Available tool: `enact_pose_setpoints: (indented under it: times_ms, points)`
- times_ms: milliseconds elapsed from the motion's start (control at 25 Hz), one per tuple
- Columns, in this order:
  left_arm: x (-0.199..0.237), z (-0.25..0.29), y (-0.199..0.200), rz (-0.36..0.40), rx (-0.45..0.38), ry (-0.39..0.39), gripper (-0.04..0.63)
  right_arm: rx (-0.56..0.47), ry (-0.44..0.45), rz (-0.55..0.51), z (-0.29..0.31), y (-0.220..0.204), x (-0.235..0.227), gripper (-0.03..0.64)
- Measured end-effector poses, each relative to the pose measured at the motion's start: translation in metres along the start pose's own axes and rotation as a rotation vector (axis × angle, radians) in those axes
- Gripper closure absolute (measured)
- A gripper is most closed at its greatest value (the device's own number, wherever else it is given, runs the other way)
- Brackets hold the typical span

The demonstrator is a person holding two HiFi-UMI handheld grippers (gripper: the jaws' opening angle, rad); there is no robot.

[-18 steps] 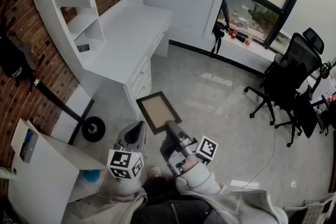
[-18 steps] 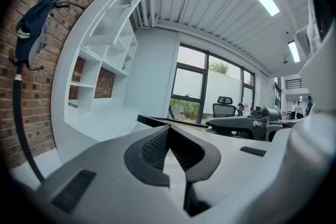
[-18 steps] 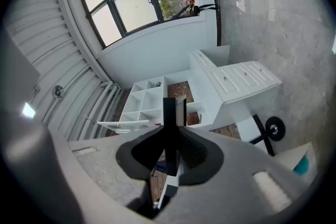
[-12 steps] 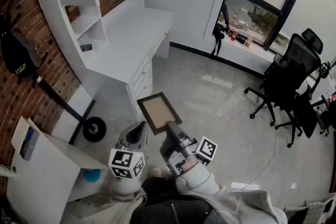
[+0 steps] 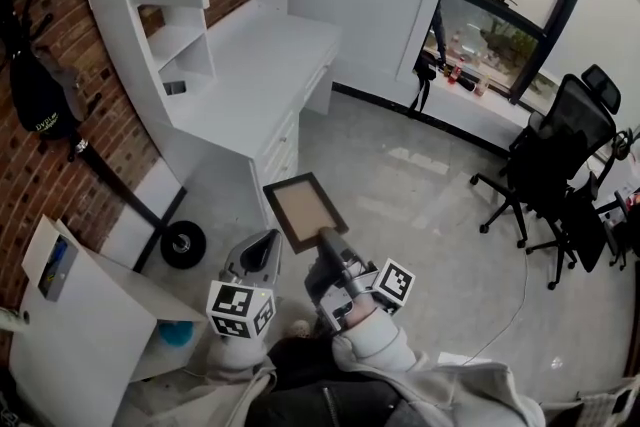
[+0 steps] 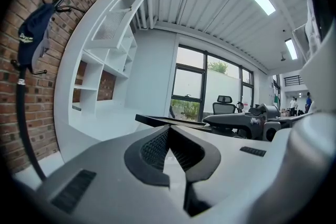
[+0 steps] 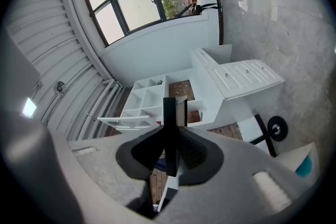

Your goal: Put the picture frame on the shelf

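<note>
Picture frame [image 5: 303, 212] clamped edge-on in right hand-held gripper [image 5: 326, 238], left hand-held gripper [image 5: 264, 245] closed empty; judged mid-carry, next move requires approaching the shelf [image 5: 175, 40].

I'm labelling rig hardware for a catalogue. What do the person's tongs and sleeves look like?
The left tongs and right tongs are grey moulded plastic with black ribbed pads. Each carries a white cube with black square markers. The person wears pale grey sleeves.
</note>
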State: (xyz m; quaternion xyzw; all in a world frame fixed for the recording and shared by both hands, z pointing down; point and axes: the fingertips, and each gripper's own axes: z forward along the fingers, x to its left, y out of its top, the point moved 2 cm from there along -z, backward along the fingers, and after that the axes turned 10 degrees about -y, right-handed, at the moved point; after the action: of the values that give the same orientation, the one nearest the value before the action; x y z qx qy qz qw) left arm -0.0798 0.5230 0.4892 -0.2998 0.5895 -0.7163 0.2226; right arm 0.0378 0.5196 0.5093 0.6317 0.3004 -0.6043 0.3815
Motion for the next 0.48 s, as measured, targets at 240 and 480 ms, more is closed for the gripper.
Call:
enact_pose_setpoints:
  times_ms: [240, 480]
  points:
    - [0.014, 0.021, 0.006, 0.002, -0.002, 0.002, 0.591, -0.006, 0.002, -0.02, 0.016, 0.019, 0.004, 0.548]
    - [0.037, 0.065, 0.02, 0.01, -0.006, 0.014, 0.591, 0.004, 0.01, -0.036, 0.053, 0.059, 0.015, 0.548]
